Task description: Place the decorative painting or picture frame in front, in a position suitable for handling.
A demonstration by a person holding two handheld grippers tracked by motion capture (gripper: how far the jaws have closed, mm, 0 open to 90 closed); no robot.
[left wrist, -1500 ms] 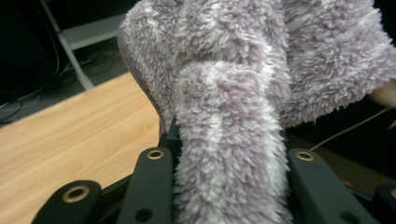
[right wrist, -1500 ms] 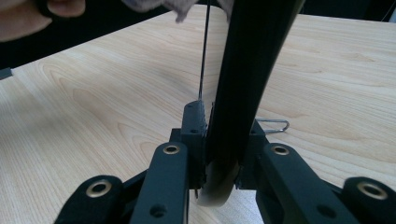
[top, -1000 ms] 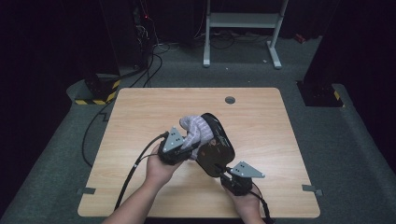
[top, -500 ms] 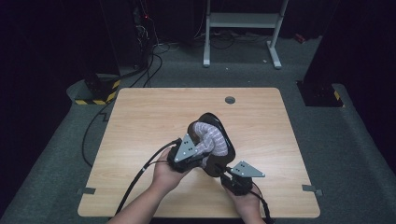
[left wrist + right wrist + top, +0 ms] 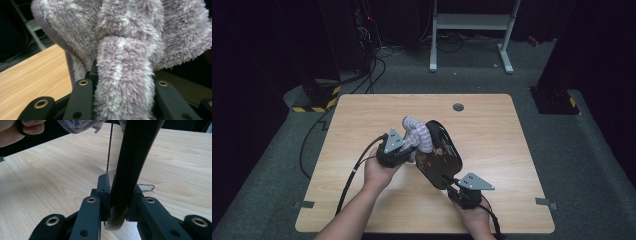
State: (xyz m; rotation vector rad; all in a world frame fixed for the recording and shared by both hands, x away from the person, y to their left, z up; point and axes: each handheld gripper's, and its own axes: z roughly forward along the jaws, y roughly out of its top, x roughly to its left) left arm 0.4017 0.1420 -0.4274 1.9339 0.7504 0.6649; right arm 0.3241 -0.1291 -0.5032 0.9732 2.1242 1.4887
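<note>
Your left hand (image 5: 379,172) reaches in from the bottom edge, forearm angled up toward the table's middle. Left gripper (image 5: 404,150): jaws clenched on a fold of the fluffy lilac cloth (image 5: 125,62), which bulges out past the jaws. The cloth sits bunched against the upper left edge of the tray (image 5: 439,152).

Your right hand (image 5: 474,215) stays low at the near edge of the table (image 5: 492,125). Right gripper (image 5: 118,195): jaws clamped on the tray's near rim. The tray, dark and oblong, stands tilted up off the wood between the two grippers; whether its far end touches the table is hard to tell. A small wire clip (image 5: 146,187) lies flat on the table just behind the right gripper.
</note>
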